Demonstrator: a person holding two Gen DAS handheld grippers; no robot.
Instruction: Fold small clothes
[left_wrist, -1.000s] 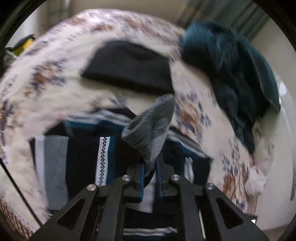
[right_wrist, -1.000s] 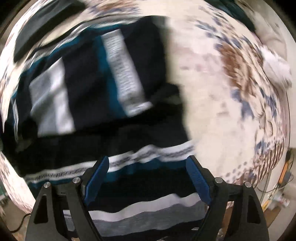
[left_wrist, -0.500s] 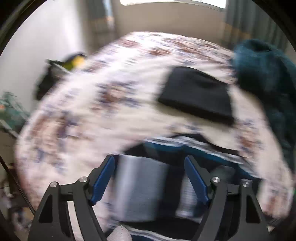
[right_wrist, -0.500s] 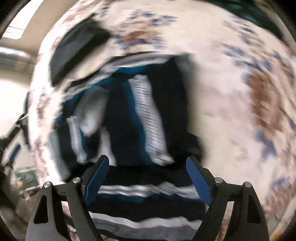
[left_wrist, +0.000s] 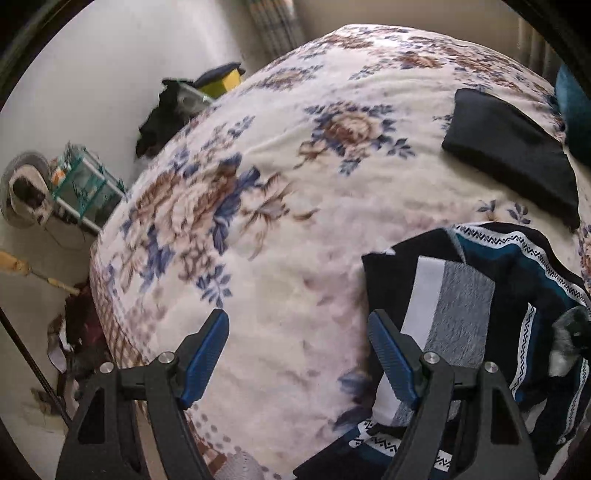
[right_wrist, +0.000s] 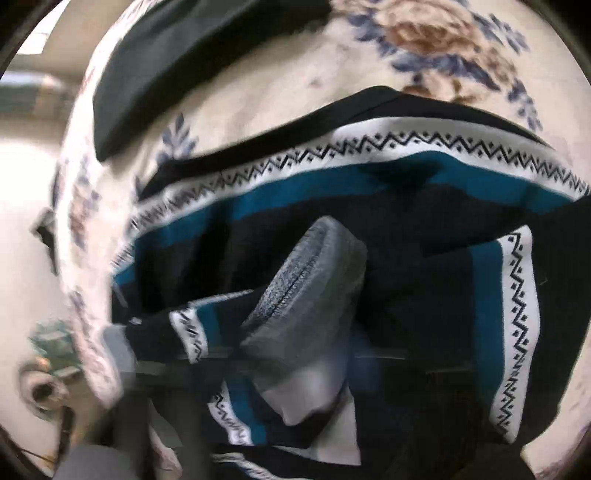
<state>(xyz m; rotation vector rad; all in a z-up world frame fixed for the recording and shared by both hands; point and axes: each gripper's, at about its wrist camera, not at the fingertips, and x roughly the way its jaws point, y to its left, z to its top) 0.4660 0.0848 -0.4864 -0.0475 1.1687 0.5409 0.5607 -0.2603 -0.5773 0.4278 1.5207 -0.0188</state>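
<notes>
Floral blanket (left_wrist: 303, 192) under gaping left tool (left_wrist: 299, 354); right tool hidden behind blurred striped sweater (right_wrist: 369, 206), grip unclear.

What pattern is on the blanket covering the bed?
The blanket is cream with blue and brown flowers, clearest in the left wrist view.

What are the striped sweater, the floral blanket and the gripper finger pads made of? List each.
Striped sweater: likely knit yarn; woven-in zigzag bands, heathered grey panel, matte.
Floral blanket: probably plush fleece; fuzzy, soft-edged print.
Left gripper finger pads: apparently blue rubber or plastic; ridged surface, slight sheen.
</notes>
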